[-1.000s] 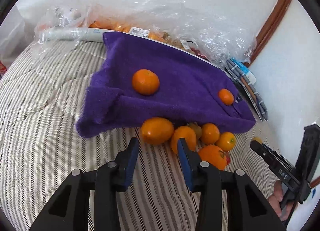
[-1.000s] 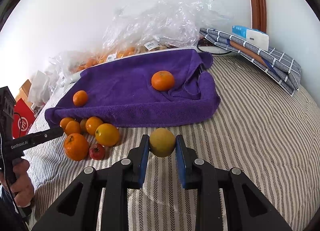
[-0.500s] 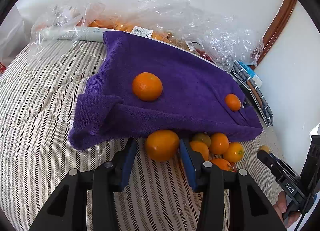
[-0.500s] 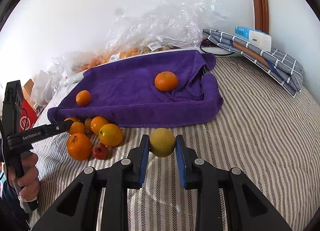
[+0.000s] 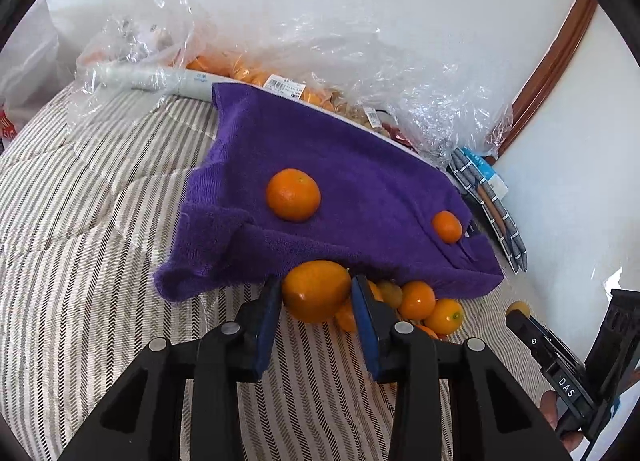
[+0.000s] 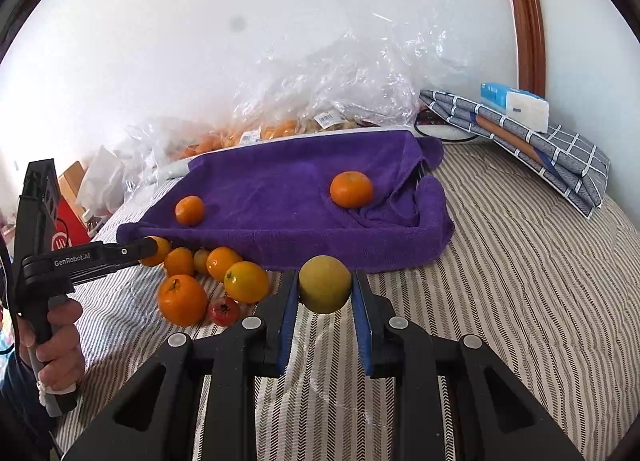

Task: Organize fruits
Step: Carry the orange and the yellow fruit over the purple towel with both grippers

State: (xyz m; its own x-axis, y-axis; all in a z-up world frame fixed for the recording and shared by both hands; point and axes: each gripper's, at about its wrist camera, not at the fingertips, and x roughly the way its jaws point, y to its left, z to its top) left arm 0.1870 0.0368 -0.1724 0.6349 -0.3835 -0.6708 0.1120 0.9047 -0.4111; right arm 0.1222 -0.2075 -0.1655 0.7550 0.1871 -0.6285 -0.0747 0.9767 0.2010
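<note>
Striped bedspread (image 5: 100, 261): left claw (image 5: 316, 297) now closing around orange (image 5: 316, 291).

Two oranges rest on the purple towel (image 6: 288, 181): a larger orange (image 6: 351, 189) near its right edge, a smaller orange (image 6: 189, 210) near its left front corner. A fruit pile (image 6: 208, 281) crowds the striped bedspread (image 6: 520, 281) below the towel's front edge.

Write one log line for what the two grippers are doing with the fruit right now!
left gripper: closing around orange fruit | right gripper: shut on yellow-green fruit | purple towel: two oranges on it
</note>
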